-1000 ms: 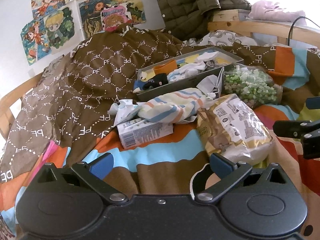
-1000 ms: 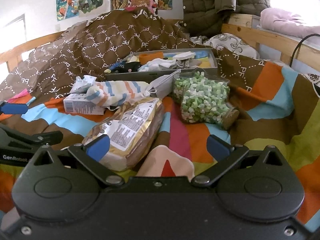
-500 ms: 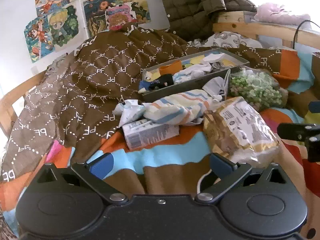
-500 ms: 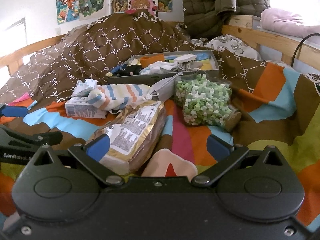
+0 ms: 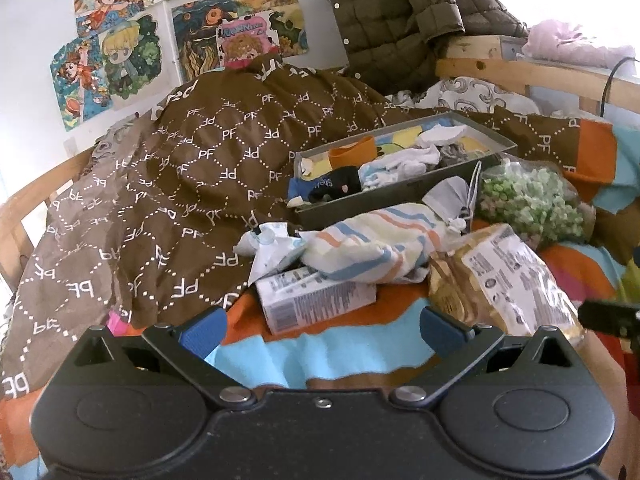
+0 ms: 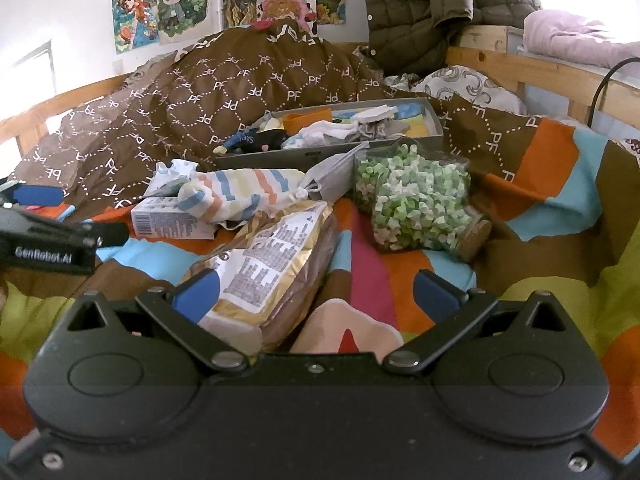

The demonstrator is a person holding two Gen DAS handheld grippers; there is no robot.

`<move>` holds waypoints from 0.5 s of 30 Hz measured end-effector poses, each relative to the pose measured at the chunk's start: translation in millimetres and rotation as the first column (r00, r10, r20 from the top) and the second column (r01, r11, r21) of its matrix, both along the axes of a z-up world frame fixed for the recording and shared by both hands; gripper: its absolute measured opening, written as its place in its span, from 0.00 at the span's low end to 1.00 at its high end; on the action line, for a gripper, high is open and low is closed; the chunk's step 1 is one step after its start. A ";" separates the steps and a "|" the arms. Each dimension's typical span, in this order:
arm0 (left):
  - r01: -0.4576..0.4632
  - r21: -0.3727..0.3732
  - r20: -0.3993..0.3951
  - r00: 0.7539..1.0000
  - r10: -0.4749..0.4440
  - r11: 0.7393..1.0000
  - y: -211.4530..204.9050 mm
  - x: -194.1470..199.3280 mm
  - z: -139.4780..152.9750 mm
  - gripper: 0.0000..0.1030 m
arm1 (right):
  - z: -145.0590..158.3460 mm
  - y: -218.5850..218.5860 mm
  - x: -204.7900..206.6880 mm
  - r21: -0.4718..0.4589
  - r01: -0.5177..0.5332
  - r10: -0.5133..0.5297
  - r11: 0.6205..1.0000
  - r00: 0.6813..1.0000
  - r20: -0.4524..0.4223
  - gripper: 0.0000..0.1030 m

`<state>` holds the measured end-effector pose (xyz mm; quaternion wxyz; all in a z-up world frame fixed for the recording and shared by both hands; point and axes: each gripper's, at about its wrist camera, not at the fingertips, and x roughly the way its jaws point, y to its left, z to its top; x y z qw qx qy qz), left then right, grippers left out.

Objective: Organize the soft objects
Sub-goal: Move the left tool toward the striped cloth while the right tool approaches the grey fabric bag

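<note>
Bedspread (image 5: 360, 356) holds striped sock (image 5: 372, 244) beyond left hand-held gripper (image 5: 320, 330).

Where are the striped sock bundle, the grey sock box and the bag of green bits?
striped sock bundle (image 5: 372, 244), left wrist view, middle of bundle
grey sock box (image 6: 332, 156), right wrist view, front wall
bag of green bits (image 6: 416, 204), right wrist view, bag's middle

Striped cloth bundle (image 5: 372, 246) lying sideways before grey tray (image 5: 400, 196) holding jumbled socks (image 5: 404, 160).

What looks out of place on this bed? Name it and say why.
A bagged loaf of bread, a small carton and a jar of green-and-white pieces lying on its side sit among the socks: none is soft clothing.
</note>
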<state>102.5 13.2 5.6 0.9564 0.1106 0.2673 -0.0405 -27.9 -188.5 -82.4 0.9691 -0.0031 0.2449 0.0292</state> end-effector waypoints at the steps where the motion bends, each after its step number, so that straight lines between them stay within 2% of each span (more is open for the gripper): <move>1: 0.004 -0.002 0.001 1.000 -0.004 1.000 0.3 2.3 0.0 0.99 | -0.2 0.6 0.0 0.000 0.001 -0.001 1.000 1.000 0.000 0.99; 8: 0.045 -0.010 -0.001 0.999 -0.045 0.999 4.7 24.1 0.1 0.99 | 5.5 1.5 16.2 0.002 -0.018 0.018 1.000 1.000 0.022 0.99; 15: 0.048 -0.044 -0.032 0.998 -0.049 0.998 17.2 53.3 -6.2 0.99 | 11.0 -0.9 74.9 -0.028 -0.012 0.014 1.000 0.998 0.057 0.99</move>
